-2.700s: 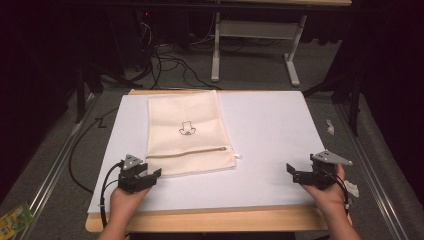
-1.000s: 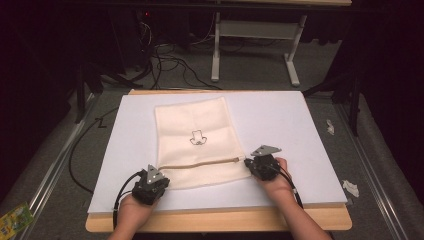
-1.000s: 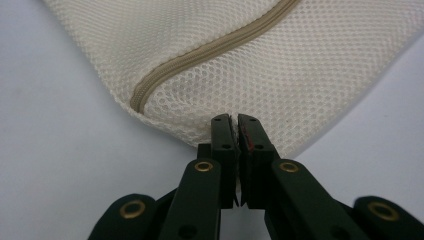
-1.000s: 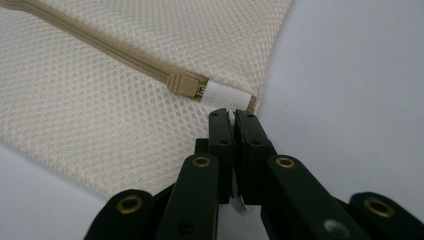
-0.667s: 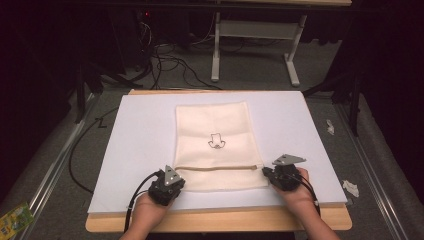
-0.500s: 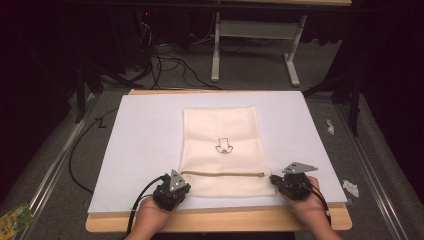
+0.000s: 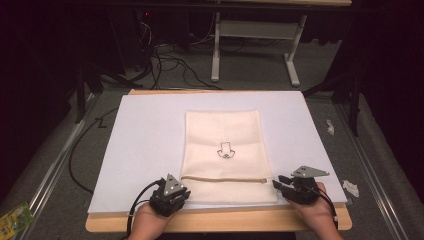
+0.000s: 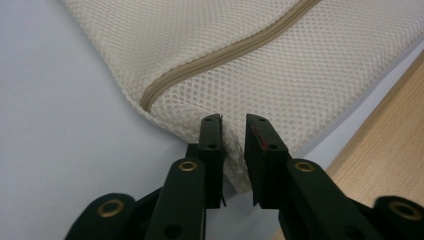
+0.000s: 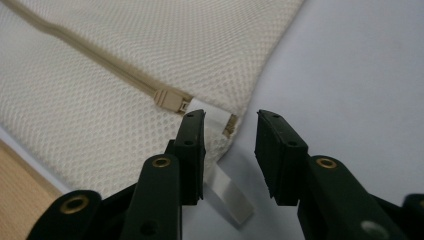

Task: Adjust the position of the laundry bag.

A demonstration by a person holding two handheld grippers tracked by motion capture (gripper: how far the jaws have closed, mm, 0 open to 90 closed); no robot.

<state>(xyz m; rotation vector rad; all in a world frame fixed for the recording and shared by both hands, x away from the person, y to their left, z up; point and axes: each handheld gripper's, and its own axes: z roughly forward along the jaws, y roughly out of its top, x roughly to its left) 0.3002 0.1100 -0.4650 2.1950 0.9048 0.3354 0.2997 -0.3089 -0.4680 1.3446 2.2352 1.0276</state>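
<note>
1. At the near edge of the desk (image 7: 125,150), a cream mesh zip bag (image 7: 222,130) lies flat on the white sheet that covers the desktop, its long sides running away from the person and its short near edge close to the bare wooden strip of the desk front.
2. A tan zipper (image 7: 225,180) crosses the bag from side to side near that near edge; in the right gripper view the zipper slider (image 9: 170,99) sits at the bag's right end, with a thin white tab (image 9: 227,192) trailing from it, partly hidden behind one jaw.
3. A small dark line drawing (image 7: 225,150) is printed in the bag's middle; what it depicts is too small to make out.
4. The bag looks flat, and whether anything is inside it cannot be told through the mesh.
5. The left gripper (image 8: 233,135) is at the bag's near left corner, jaws close together with the corner fabric pinched between them.
6. The right gripper (image 9: 229,132) is at the bag's near right corner, jaws apart, straddling the corner by the slider without clamping it.
7. In the high view, both forearms are cut off by the bottom edge, and the hands are mostly hidden under the grippers.
8. Beyond the desk, dark cables and a white table frame (image 7: 255,45) stand on the grey floor.
</note>
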